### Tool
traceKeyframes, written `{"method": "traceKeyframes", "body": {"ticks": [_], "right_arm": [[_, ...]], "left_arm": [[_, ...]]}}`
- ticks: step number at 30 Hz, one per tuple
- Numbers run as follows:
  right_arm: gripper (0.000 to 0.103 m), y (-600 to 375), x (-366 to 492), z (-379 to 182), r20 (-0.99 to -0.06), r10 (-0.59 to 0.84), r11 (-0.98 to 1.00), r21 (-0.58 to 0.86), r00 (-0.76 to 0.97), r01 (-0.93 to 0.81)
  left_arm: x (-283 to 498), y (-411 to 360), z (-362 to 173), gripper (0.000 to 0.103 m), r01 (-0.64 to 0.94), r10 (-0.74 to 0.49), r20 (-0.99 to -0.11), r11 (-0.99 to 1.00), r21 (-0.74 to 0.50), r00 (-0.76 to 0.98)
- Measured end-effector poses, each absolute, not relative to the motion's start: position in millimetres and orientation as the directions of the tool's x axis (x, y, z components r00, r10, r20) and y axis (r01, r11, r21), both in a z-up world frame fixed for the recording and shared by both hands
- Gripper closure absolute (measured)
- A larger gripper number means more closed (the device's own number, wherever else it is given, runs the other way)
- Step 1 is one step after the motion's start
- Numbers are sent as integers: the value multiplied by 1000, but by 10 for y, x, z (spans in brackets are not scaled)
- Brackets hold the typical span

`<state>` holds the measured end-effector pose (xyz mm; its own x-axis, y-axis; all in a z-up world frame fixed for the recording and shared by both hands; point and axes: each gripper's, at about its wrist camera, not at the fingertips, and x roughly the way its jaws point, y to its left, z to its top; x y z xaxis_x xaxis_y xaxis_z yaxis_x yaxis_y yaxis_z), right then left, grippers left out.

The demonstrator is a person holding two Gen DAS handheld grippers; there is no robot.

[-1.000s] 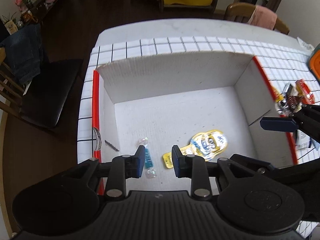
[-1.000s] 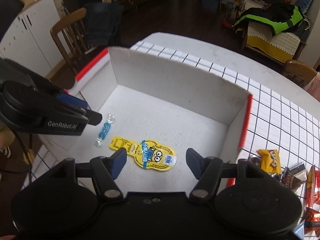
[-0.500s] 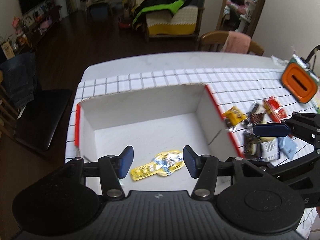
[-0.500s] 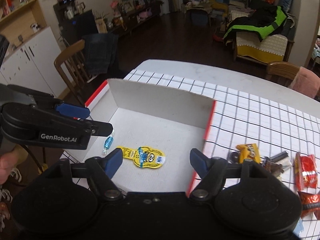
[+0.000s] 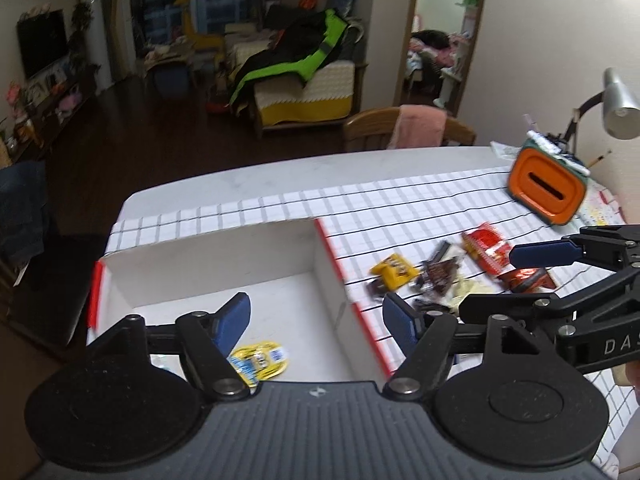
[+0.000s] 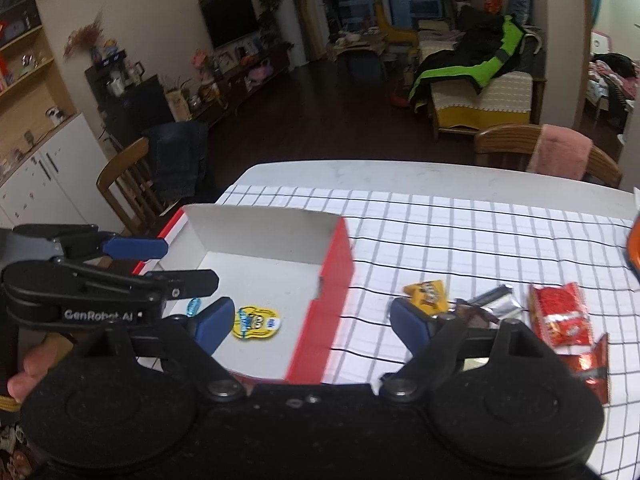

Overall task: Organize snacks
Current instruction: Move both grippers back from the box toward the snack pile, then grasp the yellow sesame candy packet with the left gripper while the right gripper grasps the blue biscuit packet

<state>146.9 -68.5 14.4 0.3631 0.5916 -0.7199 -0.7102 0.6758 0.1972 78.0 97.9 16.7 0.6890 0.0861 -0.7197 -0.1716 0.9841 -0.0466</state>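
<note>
1. White tabletop [image 6: 360, 172] carries a black-gridded white cloth [image 6: 460, 240] over most of its near part; its far edge is bare.
2. Cardboard box [image 6: 332, 264], white inside and red outside, sits open-topped at the left end of the cloth, with its right wall close to the loose snacks.
3. Both grippers hang above the near edge of the table with nothing between their blue pads: the left gripper [image 5: 316, 320] has its jaws spread wide over the box's right wall, and the right gripper [image 6: 312, 324] is equally wide, straddling that same wall.
4. Loose snacks lie on the cloth to the right of the box: a red packet [image 6: 560, 316] with its long axis running near-to-far, a silver and brown wrapper [image 6: 488, 300] tilted toward the far right, and a yellow packet [image 6: 428, 292] nearest the box.
5. On the box floor near its front edge lies a yellow pouch [image 6: 256, 322], its long axis roughly left to right.
6. Just left of it sits a small blue candy [image 6: 193, 306], partly hidden behind the left gripper.
</note>
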Motion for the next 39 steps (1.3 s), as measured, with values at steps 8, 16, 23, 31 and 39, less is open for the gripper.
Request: {"method": "traceKeyframes", "body": {"ticks": [8, 16, 23, 31, 39], "right_arm": [[2, -1198, 1484, 90, -710, 590, 696, 205, 385, -688], [0, -1739, 1661, -26, -731, 543, 739, 184, 412, -648], [0, -2144, 1893, -195, -781, 466, 747, 96, 416, -658], [0, -2335, 2165, -474, -828, 417, 744, 73, 375, -665], [4, -2134, 2293, -924, -877, 386, 658, 44, 287, -752]], "left_arm": [[919, 555, 56, 19, -109, 28, -727, 992, -65, 686], [1239, 257, -144, 17, -88, 2, -770, 994, -70, 638], [1733, 66, -300, 17, -38, -5, -815, 999, -33, 580], [2340, -16, -586, 17, 13, 66, -867, 996, 84, 494], [2949, 59, -979, 17, 77, 113, -936, 986, 146, 332]]}}
